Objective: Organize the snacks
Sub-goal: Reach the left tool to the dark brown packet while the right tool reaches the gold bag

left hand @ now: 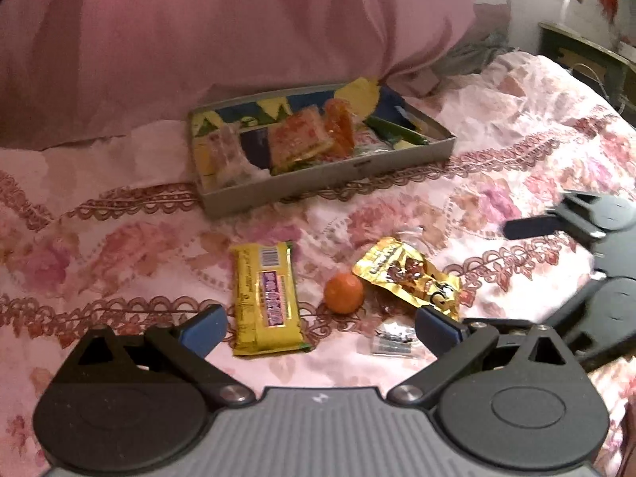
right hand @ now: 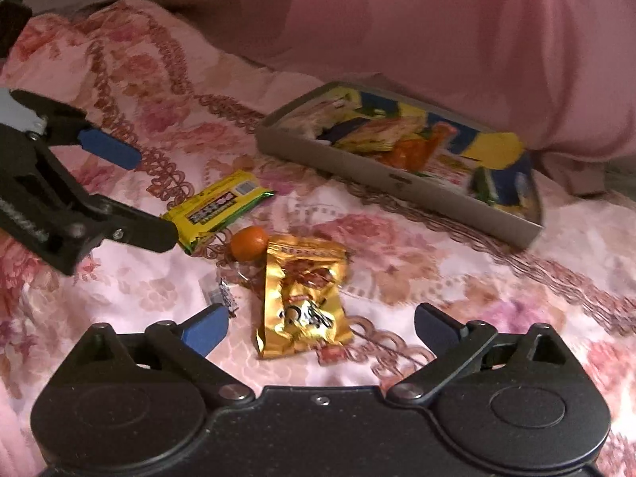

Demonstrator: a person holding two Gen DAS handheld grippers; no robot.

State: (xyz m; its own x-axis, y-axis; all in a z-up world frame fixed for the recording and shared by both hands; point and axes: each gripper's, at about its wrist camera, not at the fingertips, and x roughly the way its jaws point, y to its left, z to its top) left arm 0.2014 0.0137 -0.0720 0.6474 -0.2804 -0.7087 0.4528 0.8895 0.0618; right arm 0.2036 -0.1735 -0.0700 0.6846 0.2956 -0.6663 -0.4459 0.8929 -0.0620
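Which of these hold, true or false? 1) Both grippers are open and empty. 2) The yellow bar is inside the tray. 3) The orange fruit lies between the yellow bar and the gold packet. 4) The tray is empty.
1) Left gripper and right gripper are open and empty: true.
2) Yellow bar is inside the tray: false, it lies on the bedspread in front of it.
3) Orange fruit lies between the bar and gold packet: true.
4) Tray is empty: false, it holds several wrapped snacks.
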